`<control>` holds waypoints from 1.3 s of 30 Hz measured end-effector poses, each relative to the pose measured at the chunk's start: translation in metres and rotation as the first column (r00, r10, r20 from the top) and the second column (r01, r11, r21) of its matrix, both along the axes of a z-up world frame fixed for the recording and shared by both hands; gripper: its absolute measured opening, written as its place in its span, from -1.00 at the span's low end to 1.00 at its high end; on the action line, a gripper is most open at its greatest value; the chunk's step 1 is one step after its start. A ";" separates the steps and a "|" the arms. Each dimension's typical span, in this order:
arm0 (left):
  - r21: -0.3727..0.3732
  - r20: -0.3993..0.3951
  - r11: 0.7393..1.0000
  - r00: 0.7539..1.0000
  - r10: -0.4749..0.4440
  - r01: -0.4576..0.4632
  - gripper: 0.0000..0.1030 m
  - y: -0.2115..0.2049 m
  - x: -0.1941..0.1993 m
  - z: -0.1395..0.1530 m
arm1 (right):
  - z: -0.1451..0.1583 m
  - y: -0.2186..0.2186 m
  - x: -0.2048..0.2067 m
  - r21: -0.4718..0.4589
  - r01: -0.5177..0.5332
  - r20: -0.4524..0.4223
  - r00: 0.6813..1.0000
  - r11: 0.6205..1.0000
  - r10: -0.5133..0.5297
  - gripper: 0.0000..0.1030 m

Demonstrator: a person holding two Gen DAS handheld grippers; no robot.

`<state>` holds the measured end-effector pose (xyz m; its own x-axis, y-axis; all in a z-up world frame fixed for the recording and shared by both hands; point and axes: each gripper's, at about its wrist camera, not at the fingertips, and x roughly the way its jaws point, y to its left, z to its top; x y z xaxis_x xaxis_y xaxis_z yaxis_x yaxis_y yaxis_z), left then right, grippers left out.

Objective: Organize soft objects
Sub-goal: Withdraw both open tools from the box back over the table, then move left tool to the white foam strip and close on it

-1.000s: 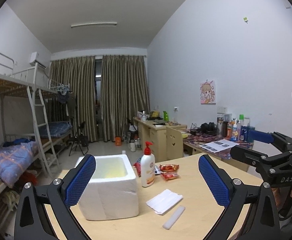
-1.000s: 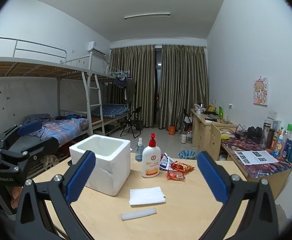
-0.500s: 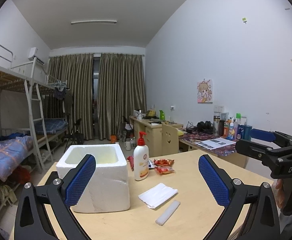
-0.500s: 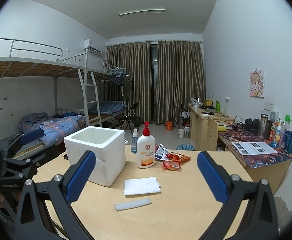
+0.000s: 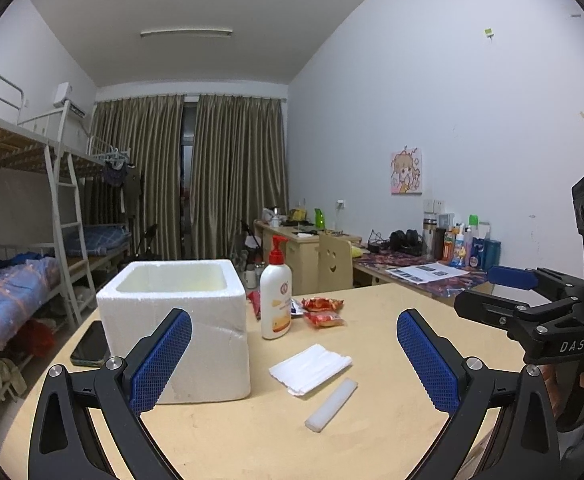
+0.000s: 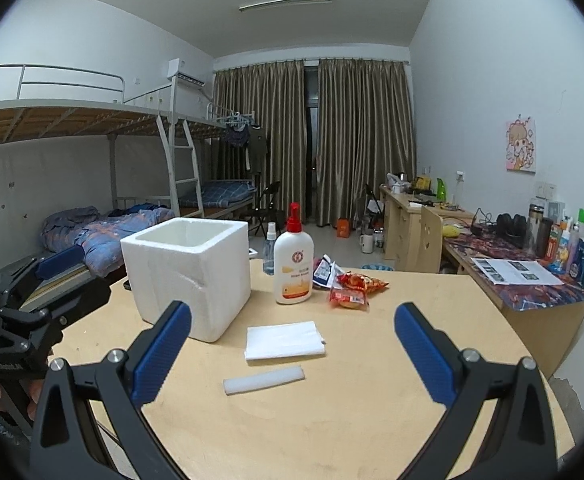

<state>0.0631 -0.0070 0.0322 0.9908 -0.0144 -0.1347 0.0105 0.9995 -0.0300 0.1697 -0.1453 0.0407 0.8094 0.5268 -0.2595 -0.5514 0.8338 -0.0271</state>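
Holding both tools above the near edge of the round wooden table (image 6: 371,420), we kept each set of jaws spread wide with nothing between the blue pads. Our left gripper (image 5: 293,360) looked across the tabletop; our right gripper (image 6: 292,354) did the same from further right, and each showed at the edge of the other's view. From the right wrist camera the white foam strip (image 6: 264,379) lay flat at about 12 o'clock, nearest to us, with the folded white tissue pack (image 6: 283,340) just beyond it, apart from it. The open styrofoam box (image 6: 190,276) stood upright at roughly 10 o'clock, its inside looking empty as far as we could see. A lotion pump bottle (image 6: 293,268) with a red top stood at 12 o'clock behind the tissue, just right of the box. Red snack packets (image 6: 351,290) lay at 1 o'clock near the bottle. A small clear spray bottle (image 6: 269,248) stood behind the box and pump bottle. From the left wrist camera a dark phone (image 5: 90,345) lay flat at 10 o'clock, left of the box.
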 end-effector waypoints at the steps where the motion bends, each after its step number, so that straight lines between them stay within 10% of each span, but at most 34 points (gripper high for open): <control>1: -0.002 -0.002 1.000 1.000 -0.003 0.003 0.99 0.000 0.001 -0.002 | -0.001 0.001 0.000 -0.001 -0.002 -0.001 1.000 1.000 0.002 1.00; 22: -0.005 -0.143 0.995 0.985 -0.098 0.098 0.99 -0.011 0.040 -0.036 | -0.025 -0.001 0.029 -0.044 -0.003 -0.089 0.996 0.999 -0.001 1.00; 39: -0.040 -0.356 0.970 0.904 -0.238 0.240 0.95 -0.022 0.097 -0.079 | -0.035 -0.002 0.061 -0.056 -0.002 -0.146 0.989 0.998 -0.006 1.00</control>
<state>0.1605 -0.0291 -0.0471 0.8439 -0.2434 -0.4781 0.2385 0.9685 -0.0720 0.2304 -0.1471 0.0055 0.7618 0.5067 -0.4037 -0.5514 0.8342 0.0067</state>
